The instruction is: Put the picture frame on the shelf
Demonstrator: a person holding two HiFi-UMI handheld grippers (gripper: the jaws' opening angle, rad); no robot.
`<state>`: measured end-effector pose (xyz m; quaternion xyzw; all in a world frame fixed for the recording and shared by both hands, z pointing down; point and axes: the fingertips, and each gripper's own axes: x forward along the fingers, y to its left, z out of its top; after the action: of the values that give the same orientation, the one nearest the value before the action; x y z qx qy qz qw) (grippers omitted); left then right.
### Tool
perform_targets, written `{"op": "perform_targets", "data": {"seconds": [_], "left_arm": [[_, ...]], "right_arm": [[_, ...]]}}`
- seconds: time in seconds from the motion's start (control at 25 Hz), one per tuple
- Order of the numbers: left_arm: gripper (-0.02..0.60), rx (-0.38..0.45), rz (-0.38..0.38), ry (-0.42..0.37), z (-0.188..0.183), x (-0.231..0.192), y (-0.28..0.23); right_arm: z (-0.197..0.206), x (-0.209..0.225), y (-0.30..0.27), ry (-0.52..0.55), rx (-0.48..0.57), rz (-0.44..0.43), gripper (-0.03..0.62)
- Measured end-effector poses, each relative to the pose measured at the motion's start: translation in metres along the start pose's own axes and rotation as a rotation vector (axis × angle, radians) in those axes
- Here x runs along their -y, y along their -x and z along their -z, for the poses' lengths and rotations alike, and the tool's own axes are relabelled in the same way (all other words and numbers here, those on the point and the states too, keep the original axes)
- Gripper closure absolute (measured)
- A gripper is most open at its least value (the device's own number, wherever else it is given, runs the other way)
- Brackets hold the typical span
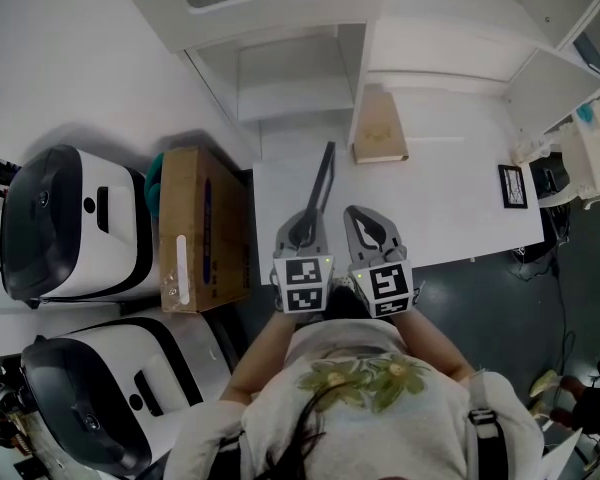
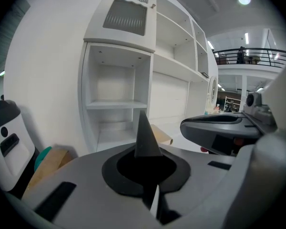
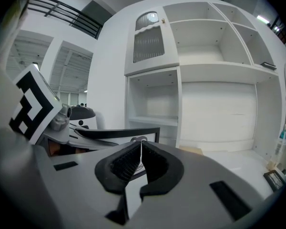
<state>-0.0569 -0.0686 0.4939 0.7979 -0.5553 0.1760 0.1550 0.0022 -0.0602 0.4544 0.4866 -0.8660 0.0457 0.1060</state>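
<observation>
The picture frame (image 1: pixel 323 183) is black-edged and stands on edge over the white table (image 1: pixel 450 218), reaching toward the white shelf unit (image 1: pixel 290 78). My left gripper (image 1: pixel 302 230) is shut on its near end. In the left gripper view the frame's dark edge (image 2: pixel 145 137) rises as a point from between the jaws, with the shelf compartments (image 2: pixel 117 104) behind it. My right gripper (image 1: pixel 366 224) sits just right of the left one, shut and empty. In the right gripper view its ribbed pads (image 3: pixel 128 163) meet, and the frame (image 3: pixel 119 135) shows at left.
A tan board (image 1: pixel 380 128) leans at the shelf's foot. A small black-framed picture (image 1: pixel 512 185) lies at the table's right end. A cardboard box (image 1: pixel 202 228) and two white and black machines (image 1: pixel 70 223) stand left of the table.
</observation>
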Motion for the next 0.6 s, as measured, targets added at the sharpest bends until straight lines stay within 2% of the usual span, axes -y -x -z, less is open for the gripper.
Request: {"op": "perform_targets", "data": {"seconds": [0.6], "left_arm": [[0.548,-0.021,-0.047,0.046,-0.003,-0.005,-0.059]], "right_arm": [[0.004,0.034,-0.04,0.047,-0.026,-0.077,0.562]]}}
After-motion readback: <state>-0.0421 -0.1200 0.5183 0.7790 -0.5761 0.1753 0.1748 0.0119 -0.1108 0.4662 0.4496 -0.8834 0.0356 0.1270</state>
